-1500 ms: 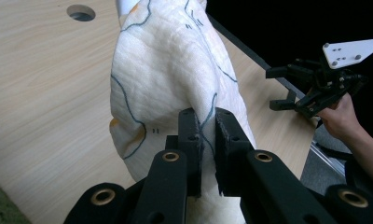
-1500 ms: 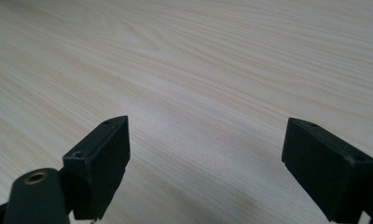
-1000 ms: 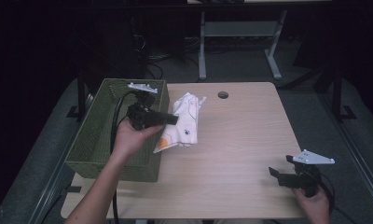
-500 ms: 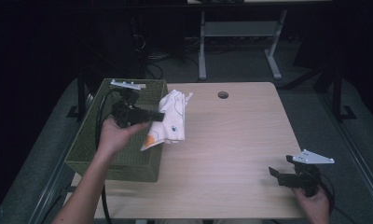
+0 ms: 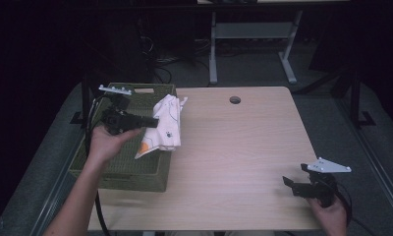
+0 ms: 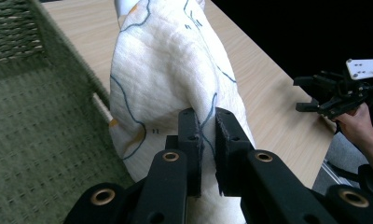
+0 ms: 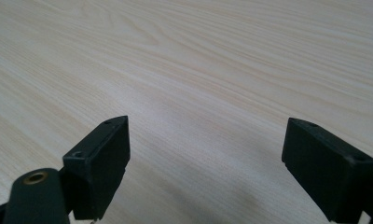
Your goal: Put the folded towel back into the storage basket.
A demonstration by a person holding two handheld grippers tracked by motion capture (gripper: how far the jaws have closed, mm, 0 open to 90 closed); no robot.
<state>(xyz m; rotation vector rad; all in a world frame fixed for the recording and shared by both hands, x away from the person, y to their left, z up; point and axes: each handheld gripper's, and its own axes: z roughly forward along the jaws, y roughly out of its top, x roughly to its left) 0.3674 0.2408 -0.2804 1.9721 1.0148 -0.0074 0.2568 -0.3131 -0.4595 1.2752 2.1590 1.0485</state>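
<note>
Over the basket point(image 5: 118, 167) rim, the left tongs point(image 6: 208, 140) pinch the cloth point(image 5: 164, 127), seemingly mid-carry into the basket, so the next move calls for lowering and releasing inside, while the right tongs point(image 7: 205, 163) rest spread on the counter point(image 5: 243, 147).

A basket point(image 5: 121, 164) sits at the left edge of the surface point(image 5: 243, 162), reaching from the far left corner about two thirds of the way toward the near edge. The left gripper point(image 5: 153, 121) hangs above the basket's far half and pinches a cloth point(image 5: 164, 129), which droops over the basket's right wall, partly above the basket's inside and partly above the surface just beside it. A round hole point(image 5: 235, 100) lies in the surface near the far edge, about midway along it. The right gripper point(image 5: 289, 183) rests at the near right corner, well apart from the basket and cloth, jaws apart over bare surface.
</note>
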